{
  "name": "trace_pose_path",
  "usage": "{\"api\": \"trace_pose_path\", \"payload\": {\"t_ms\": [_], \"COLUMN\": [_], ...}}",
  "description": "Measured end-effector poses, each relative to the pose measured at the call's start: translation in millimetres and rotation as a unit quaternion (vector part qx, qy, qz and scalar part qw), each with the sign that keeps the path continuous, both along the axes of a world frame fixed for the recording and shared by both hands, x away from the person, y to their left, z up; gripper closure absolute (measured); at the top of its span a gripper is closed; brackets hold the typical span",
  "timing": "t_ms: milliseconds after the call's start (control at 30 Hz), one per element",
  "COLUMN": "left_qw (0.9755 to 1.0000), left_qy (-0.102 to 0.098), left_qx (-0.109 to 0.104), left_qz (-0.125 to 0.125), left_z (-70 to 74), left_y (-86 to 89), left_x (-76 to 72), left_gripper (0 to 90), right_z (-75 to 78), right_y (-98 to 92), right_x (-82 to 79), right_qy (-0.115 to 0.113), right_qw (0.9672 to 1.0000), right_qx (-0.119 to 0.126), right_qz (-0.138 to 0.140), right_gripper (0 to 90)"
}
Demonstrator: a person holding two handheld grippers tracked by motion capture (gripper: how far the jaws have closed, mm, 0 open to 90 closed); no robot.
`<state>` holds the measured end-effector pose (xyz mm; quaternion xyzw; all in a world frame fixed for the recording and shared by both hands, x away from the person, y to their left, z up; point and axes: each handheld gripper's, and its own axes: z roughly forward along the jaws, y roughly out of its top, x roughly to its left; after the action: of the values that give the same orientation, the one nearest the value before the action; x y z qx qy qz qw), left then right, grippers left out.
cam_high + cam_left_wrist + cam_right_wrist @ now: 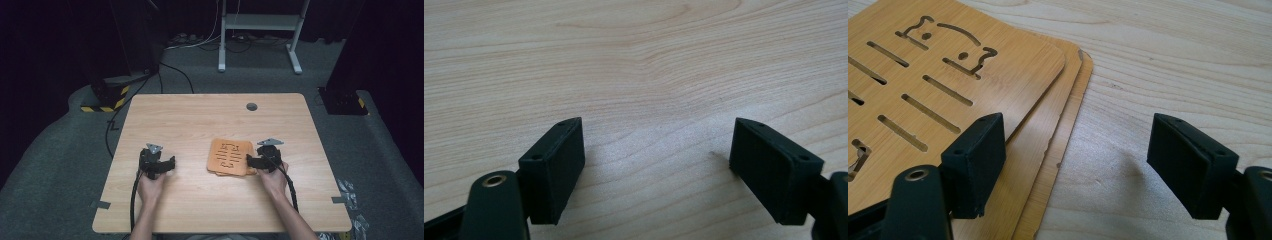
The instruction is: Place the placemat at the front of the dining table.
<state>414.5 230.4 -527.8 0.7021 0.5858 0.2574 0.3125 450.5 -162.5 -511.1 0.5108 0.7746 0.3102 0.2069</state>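
A stack of thin orange-brown wooden boards (230, 157) with cut-out slots lies flat on the wooden table (200, 115), right of centre. My right gripper (251, 161) sits at the stack's right edge and is open. In the right gripper view, one of its fingers (975, 165) hangs over the boards (948, 75), the other over bare table, and nothing is pinched between them in my right gripper (1075, 150). My left gripper (171, 163) rests left of the stack, apart from it. Seen in the left gripper view, my left gripper (656, 150) is open over bare wood.
A small grey round cap (251, 106) sits in the tabletop near the far edge. Bits of grey tape (100, 204) mark the near corners. Beyond the table stand a white frame (260, 30) and a base with black-yellow stripes (107, 97) on grey carpet.
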Motion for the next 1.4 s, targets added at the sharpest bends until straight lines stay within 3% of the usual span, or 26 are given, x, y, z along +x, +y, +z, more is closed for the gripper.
{"api": "trace_pose_path", "payload": {"t_ms": [167,367,700,1033,1400], "left_qw": [0.9999,0.9998,0.9979,0.9937,0.9891], "left_qy": [0.014,0.017,0.019,-0.002,-0.001], "left_qx": [0.002,-0.001,-0.044,-0.068,-0.082], "left_qz": [-0.005,-0.013,-0.044,-0.089,-0.123], "left_z": [2.3,3.4,7.5,19.3,24.6], "left_y": [-7.1,-15.7,-27.8,-49.3,-70.5], "left_x": [0.1,0.6,-3.1,-6.3,-3.7], "left_gripper": [20.4,21.1,21.5,21.3,19.2], "right_z": [-0.1,1.8,1.9,-1.5,-4.1], "right_y": [0.0,-1.6,-8.6,-16.8,-19.2], "right_x": [-0.2,-1.0,-2.6,-4.3,-5.9], "right_qy": [-0.001,0.001,0.001,0.000,0.002], "right_qw": [1.0000,1.0000,0.9999,0.9998,0.9997], "right_qx": [0.003,0.005,0.015,0.017,0.025], "right_qz": [0.001,0.005,0.000,-0.006,-0.006], "right_gripper": [22.8,22.4,22.1,22.1,22.1]}}
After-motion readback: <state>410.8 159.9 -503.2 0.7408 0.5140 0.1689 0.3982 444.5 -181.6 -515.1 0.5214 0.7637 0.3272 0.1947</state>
